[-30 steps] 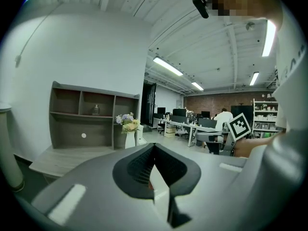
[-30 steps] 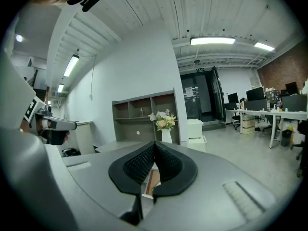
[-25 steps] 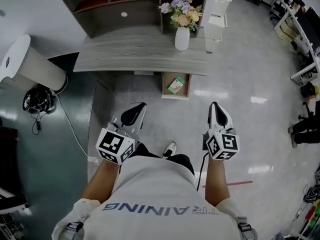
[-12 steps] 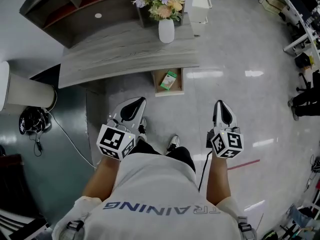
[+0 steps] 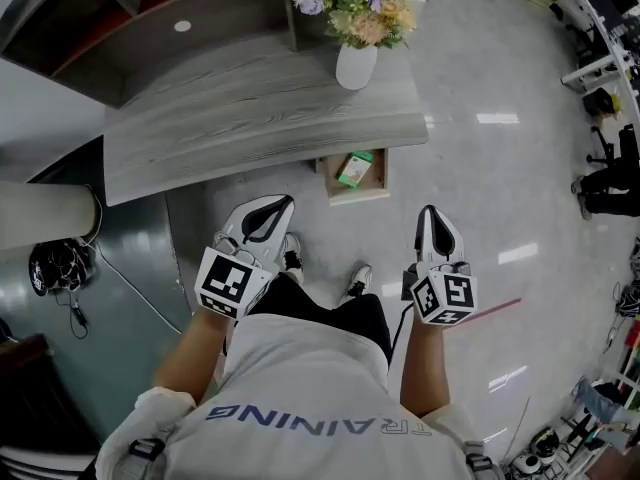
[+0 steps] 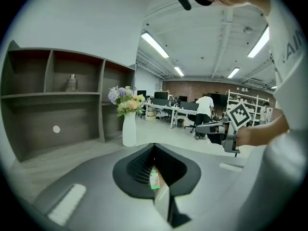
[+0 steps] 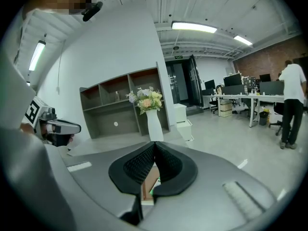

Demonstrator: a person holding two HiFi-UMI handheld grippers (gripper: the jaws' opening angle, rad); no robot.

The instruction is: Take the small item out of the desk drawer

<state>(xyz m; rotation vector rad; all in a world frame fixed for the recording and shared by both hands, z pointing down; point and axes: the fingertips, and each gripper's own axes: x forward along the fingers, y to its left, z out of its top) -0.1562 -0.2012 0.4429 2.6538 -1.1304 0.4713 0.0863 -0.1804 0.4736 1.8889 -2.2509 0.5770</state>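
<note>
The small item is a green and white box [image 5: 353, 169] lying in an open wooden drawer [image 5: 378, 187] under the grey desk [image 5: 250, 118]. My left gripper [image 5: 278, 205] and right gripper [image 5: 430, 212] hang above the floor, short of the drawer, one on each side of it. Both are shut with nothing between their jaws. In the left gripper view the box [image 6: 154, 178] shows through the gap behind the closed tips [image 6: 154, 145]. The right gripper view shows the drawer [image 7: 146, 184] the same way, below its closed tips [image 7: 155, 143].
A white vase of flowers [image 5: 355, 65] stands on the desk above the drawer. A shelf unit [image 5: 190, 8] backs the desk. A pale round column [image 5: 40, 230] and cables [image 5: 58, 266] are at the left. The person's shoes [image 5: 358, 280] stand between the grippers. Office desks lie far right.
The desk and open drawer have grown larger and nearer in the head view as the person stepped up. Both grippers came forward and lower, still shut.
</note>
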